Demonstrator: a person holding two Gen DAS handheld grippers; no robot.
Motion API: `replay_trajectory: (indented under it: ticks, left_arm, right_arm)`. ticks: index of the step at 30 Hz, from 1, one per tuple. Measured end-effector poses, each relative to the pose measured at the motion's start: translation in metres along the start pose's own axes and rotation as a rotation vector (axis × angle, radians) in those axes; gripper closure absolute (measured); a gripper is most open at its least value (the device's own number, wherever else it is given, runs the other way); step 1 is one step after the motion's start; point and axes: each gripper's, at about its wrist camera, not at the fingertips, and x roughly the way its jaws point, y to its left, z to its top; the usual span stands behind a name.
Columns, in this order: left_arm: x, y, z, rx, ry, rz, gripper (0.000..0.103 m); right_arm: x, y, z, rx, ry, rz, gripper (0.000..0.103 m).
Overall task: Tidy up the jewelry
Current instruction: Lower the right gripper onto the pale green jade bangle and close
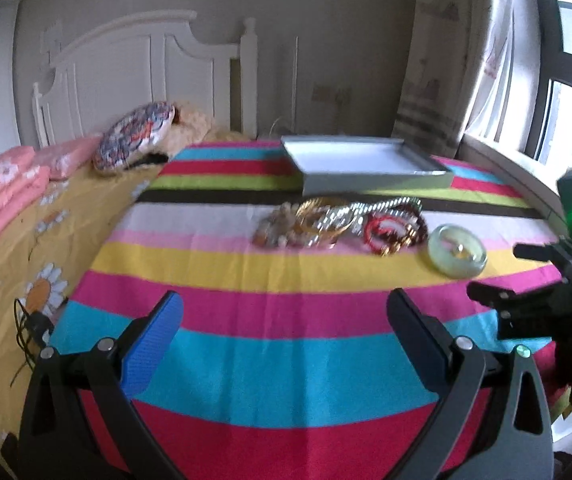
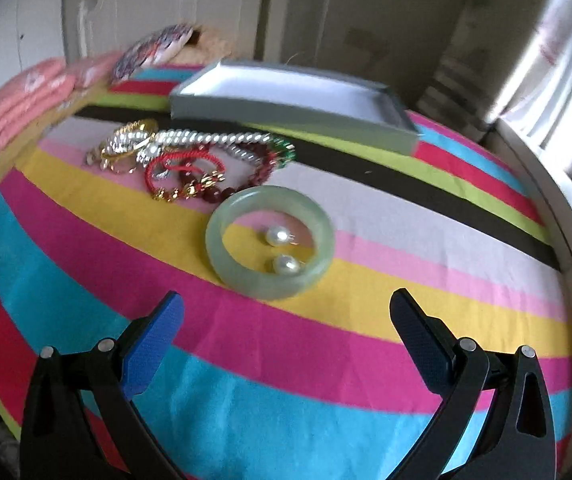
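A heap of jewelry lies on a striped cloth: gold and silver bangles, a silver chain, red cord and bead bracelets. A pale green jade bangle lies to its right with two pearls inside it; it also shows in the left wrist view. A shallow grey box with a white inside stands open behind the heap, and shows in the right wrist view. My left gripper is open and empty, short of the heap. My right gripper is open and empty, just short of the jade bangle.
The striped cloth covers a bed. Pink folded bedding and a patterned cushion lie at the left by a white headboard. A window and curtain are at the right. The right gripper's body shows at the left view's right edge.
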Motion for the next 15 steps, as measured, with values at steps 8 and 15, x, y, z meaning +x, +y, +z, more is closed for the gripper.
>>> replay_trajectory:
  ticks: [8, 15]
  left_arm:
    - [0.019, 0.007, -0.006, -0.007, 0.054, -0.024, 0.002]
    - [0.041, -0.001, 0.009, 0.022, 0.104, -0.082, 0.002]
  right_arm:
    - [0.031, -0.003, 0.027, -0.009, 0.060, 0.061, 0.004]
    - [0.035, -0.014, 0.032, 0.024, 0.031, 0.129, 0.025]
